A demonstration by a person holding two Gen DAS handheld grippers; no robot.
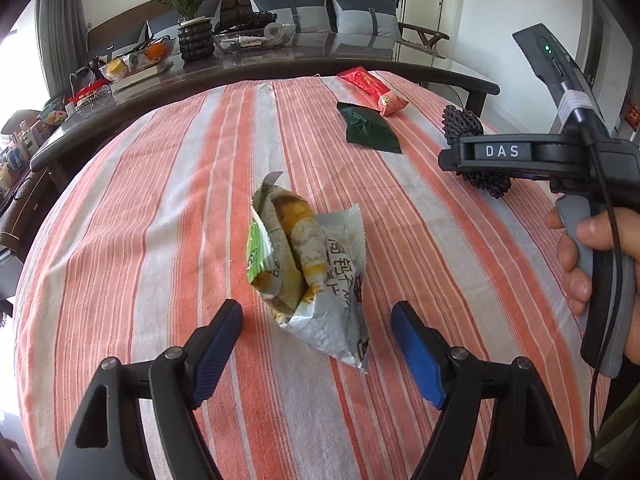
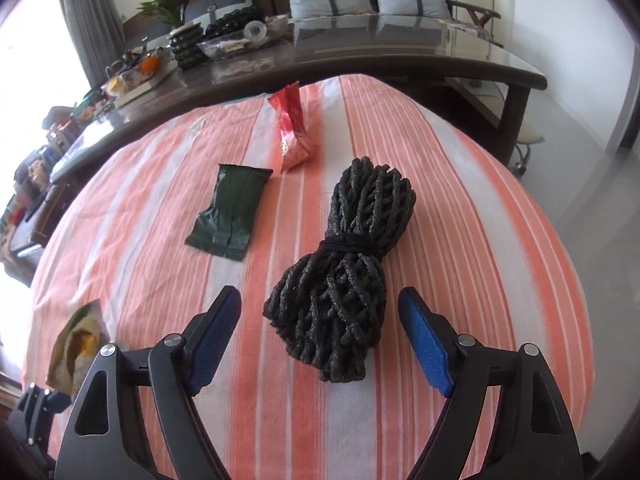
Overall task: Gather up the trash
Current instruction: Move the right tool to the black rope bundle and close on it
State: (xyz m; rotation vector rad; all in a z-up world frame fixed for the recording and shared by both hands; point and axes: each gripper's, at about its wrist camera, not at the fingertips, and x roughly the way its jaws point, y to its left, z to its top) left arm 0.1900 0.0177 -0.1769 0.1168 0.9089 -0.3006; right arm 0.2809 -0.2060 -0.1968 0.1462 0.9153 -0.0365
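A crumpled silver, green and yellow snack wrapper (image 1: 308, 264) lies on the striped cloth between the fingers of my left gripper (image 1: 316, 308), which is open with its pads clear of the wrapper. In the right wrist view, a black mesh bundle (image 2: 340, 280) tied at its middle lies between the fingers of my right gripper (image 2: 320, 294), open and not touching it. A flat dark green wrapper (image 2: 230, 212) and a red wrapper (image 2: 292, 128) lie farther back. The snack wrapper (image 2: 76, 344) shows at the lower left of that view.
The orange and white striped cloth (image 1: 160, 240) covers the work surface. Behind it runs a dark glossy table (image 1: 320, 58) with a potted plant (image 1: 196, 40), bowls and clutter. A hand (image 1: 576, 256) holding the other tool fills the right edge. A sofa with cushions stands at the back.
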